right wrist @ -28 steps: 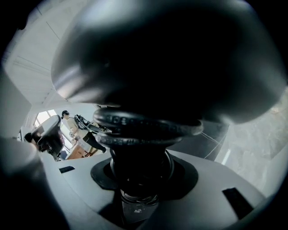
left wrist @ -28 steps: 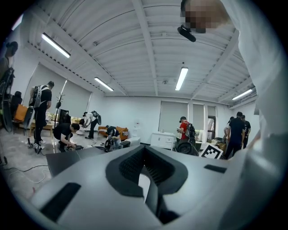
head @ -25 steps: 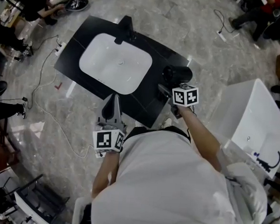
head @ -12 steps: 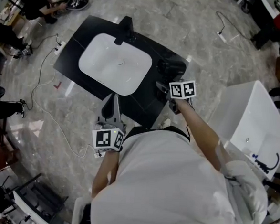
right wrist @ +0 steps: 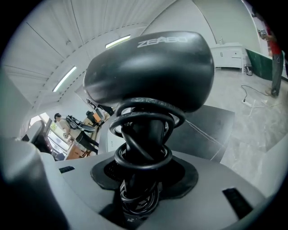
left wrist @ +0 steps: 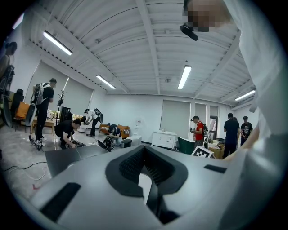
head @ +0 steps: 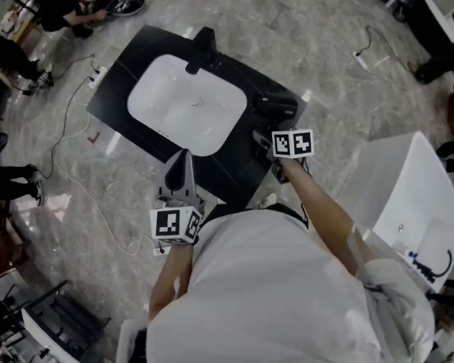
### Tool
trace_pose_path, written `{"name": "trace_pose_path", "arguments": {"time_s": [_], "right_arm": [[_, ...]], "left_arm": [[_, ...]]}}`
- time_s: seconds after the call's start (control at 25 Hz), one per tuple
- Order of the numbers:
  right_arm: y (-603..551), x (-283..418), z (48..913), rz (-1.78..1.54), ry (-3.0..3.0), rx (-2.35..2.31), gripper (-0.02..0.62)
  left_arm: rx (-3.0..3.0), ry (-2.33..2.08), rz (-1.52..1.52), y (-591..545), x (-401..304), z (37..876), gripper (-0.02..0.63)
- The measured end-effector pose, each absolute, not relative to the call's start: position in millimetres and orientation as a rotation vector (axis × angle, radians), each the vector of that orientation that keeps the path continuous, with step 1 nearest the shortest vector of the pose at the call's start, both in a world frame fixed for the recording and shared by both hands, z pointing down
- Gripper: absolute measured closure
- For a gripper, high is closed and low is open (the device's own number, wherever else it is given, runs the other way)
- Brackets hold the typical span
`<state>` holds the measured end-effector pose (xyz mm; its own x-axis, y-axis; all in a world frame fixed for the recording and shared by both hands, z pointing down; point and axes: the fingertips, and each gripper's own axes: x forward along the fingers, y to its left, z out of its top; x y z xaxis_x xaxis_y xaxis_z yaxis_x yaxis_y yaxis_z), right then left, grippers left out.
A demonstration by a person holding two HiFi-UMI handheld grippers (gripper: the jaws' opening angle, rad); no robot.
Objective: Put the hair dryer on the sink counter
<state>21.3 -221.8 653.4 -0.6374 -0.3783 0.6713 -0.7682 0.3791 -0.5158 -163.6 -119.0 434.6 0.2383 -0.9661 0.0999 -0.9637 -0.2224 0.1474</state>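
The black hair dryer (head: 275, 107) hangs over the right part of the black sink counter (head: 126, 69), just right of the white basin (head: 187, 103). My right gripper (head: 270, 145) is shut on its handle, marker cube toward me. In the right gripper view the hair dryer (right wrist: 153, 67) fills the frame, its cord coiled round the handle between the jaws of the right gripper (right wrist: 143, 179). My left gripper (head: 183, 161) points at the counter's near edge, jaws together and empty. In the left gripper view, the left gripper (left wrist: 146, 157) holds nothing.
A black faucet (head: 203, 47) stands at the far side of the basin. A white tub (head: 411, 205) sits to the right on the marble floor. Cables (head: 66, 154) trail on the floor at left, and people sit or stand around the room's edges.
My right gripper has carried the hair dryer a little left and farther over the counter. The left gripper has stayed put.
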Motion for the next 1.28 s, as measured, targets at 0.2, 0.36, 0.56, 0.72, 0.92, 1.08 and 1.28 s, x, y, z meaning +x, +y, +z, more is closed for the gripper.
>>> {"name": "trace_pose_path", "arguments": {"time_s": [0.2, 0.36, 0.56, 0.72, 0.92, 1.08, 1.28], "right_arm": [[-225.5, 23.5, 661.5, 1.161, -2.168, 1.023, 0.391], [-231.6, 25.1, 669.4, 1.197, -2.132, 1.073, 0.391], [-238.3, 34.7, 684.5, 1.137, -2.056, 1.124, 0.391], [-234.4, 40.3, 698.9, 1.154, -1.996, 1.159, 0.391], [-228.1, 44.1, 711.8, 1.272, -1.926, 1.247, 0.390], [-229.5, 46.7, 715.2, 1.237, -1.901, 1.258, 0.390], [-236.3, 45.2, 717.2, 1.146, -1.871, 1.244, 0.387]], "left_arm": [[2.311, -1.843, -0.028, -120.7, -165.4, 434.1, 0.604], [2.291, -1.847, -0.044, -120.7, -169.1, 437.0, 0.604], [2.297, -1.834, -0.031, -122.8, -168.9, 439.6, 0.604], [2.297, -1.832, -0.022, -122.7, -172.7, 442.5, 0.604], [2.293, -1.832, -0.002, -121.9, -179.3, 445.8, 0.604], [2.286, -1.821, -0.003, -123.2, -180.4, 449.2, 0.604], [2.290, -1.806, 0.003, -126.8, -180.7, 450.4, 0.604]]}}
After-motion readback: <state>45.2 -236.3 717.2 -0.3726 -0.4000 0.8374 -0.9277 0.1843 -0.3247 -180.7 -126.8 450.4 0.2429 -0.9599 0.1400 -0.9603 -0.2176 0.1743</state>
